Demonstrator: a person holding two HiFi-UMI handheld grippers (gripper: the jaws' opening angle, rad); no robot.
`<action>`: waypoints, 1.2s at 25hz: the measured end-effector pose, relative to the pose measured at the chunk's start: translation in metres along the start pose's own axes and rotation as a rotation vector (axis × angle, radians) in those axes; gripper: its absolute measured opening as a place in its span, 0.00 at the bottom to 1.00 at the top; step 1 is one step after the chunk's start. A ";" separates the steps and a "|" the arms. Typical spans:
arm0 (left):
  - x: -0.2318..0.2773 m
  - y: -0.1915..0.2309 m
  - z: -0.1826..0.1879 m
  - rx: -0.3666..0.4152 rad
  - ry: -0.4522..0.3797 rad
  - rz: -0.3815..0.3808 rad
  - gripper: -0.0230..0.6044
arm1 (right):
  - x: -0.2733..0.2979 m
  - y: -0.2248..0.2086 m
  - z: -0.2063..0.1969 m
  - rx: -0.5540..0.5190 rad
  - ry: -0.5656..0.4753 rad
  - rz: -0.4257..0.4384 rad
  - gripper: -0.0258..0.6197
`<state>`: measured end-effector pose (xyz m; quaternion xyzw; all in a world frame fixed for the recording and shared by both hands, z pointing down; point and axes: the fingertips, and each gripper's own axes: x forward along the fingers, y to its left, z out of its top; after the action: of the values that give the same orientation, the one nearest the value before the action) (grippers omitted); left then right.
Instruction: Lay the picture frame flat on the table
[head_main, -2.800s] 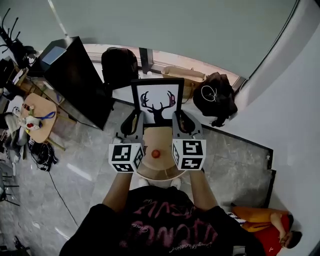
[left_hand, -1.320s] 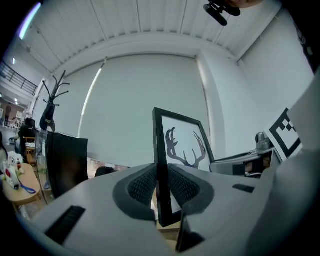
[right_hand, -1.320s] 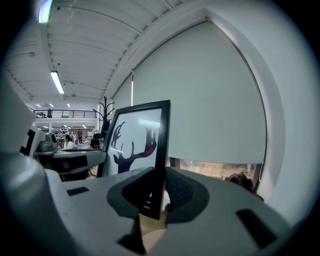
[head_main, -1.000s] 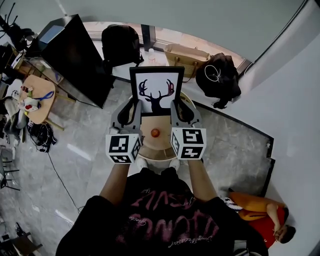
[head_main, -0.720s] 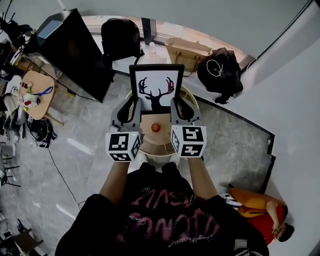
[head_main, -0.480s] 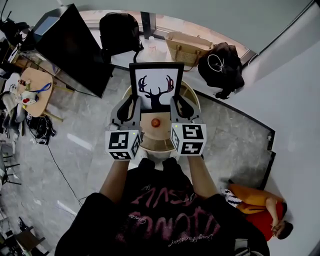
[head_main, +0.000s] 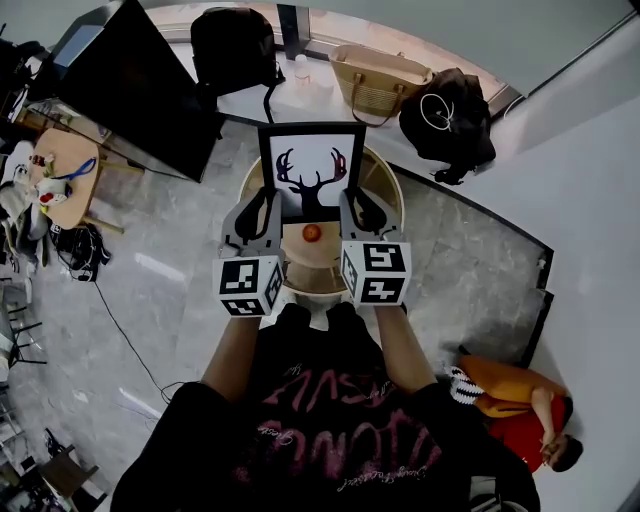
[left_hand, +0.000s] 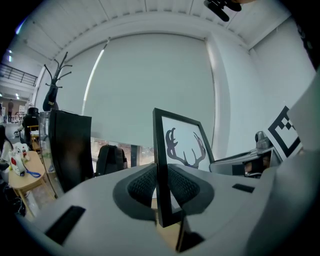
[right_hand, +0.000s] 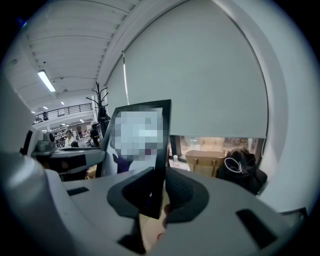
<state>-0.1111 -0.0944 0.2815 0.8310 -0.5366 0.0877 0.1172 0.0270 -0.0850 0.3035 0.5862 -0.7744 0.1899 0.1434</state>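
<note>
A black picture frame (head_main: 311, 170) with a deer-antler print stands upright over the small round wooden table (head_main: 384, 188). My left gripper (head_main: 268, 217) is shut on the frame's left edge (left_hand: 161, 170) near its bottom. At the right edge (right_hand: 161, 160), my right gripper (head_main: 351, 212) is shut on the frame too. In both gripper views the black edge sits pinched between the ribbed pads (left_hand: 144, 186). A small red-orange ball (head_main: 312, 233) lies on the table just below the frame, between the two grippers.
A black backpack (head_main: 230, 48), a woven basket bag (head_main: 378, 70) and a dark bag (head_main: 448, 120) lie on the floor beyond the table. A large black screen (head_main: 125, 85) stands at the left. A person in orange (head_main: 515, 410) sits at the lower right.
Both grippers have stayed shut on the frame, which remains upright. The head view has shifted, so more of the round table shows under the frame and the bags sit higher in the picture.
</note>
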 end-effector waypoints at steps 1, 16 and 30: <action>0.002 -0.001 -0.004 -0.003 0.008 0.001 0.15 | 0.002 -0.002 -0.004 0.003 0.006 -0.001 0.17; 0.033 -0.003 -0.032 -0.040 0.104 0.002 0.15 | 0.029 -0.023 -0.028 0.048 0.097 -0.011 0.17; 0.036 0.004 -0.075 -0.066 0.183 0.019 0.15 | 0.045 -0.021 -0.070 0.065 0.182 0.008 0.16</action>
<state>-0.1012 -0.1058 0.3630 0.8100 -0.5343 0.1466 0.1921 0.0353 -0.0959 0.3882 0.5680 -0.7538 0.2681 0.1932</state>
